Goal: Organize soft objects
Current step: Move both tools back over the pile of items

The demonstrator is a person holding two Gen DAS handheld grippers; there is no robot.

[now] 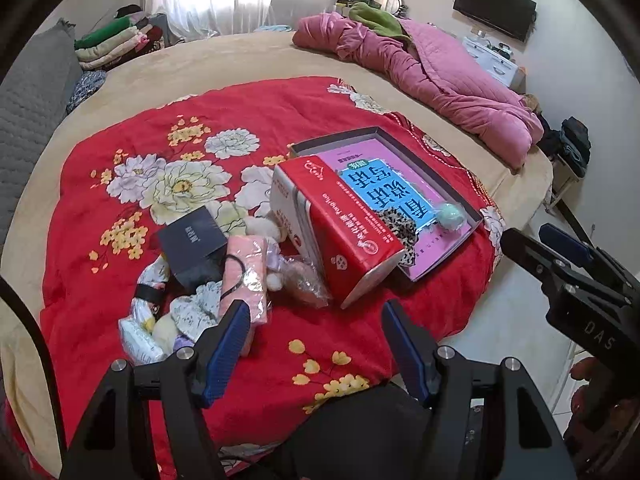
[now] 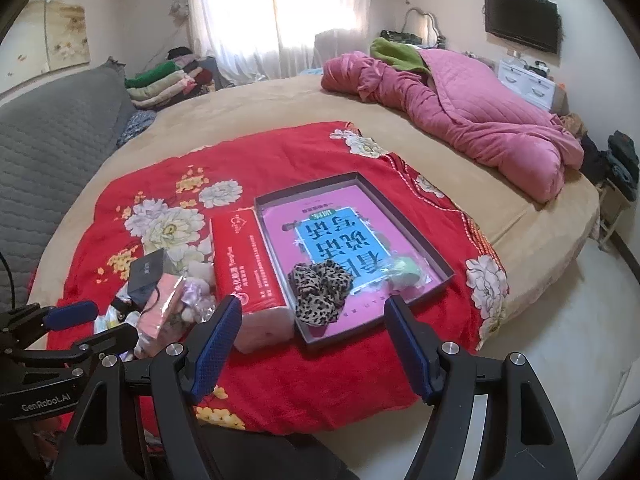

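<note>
Both grippers [image 1: 316,344] [image 2: 314,338] downtilted, fingers apart.

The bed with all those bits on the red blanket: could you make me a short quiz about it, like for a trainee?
1. True or false: the leopard-print scrunchie lies inside the shallow tray.
2. Which stands between the tray and the pile of small soft items? A) red tissue pack B) a television C) a pillow
3. Fill in: the left gripper and the right gripper both hold ____.

Key: 1 true; 2 A; 3 nothing: both are open, above the red blanket.
</note>
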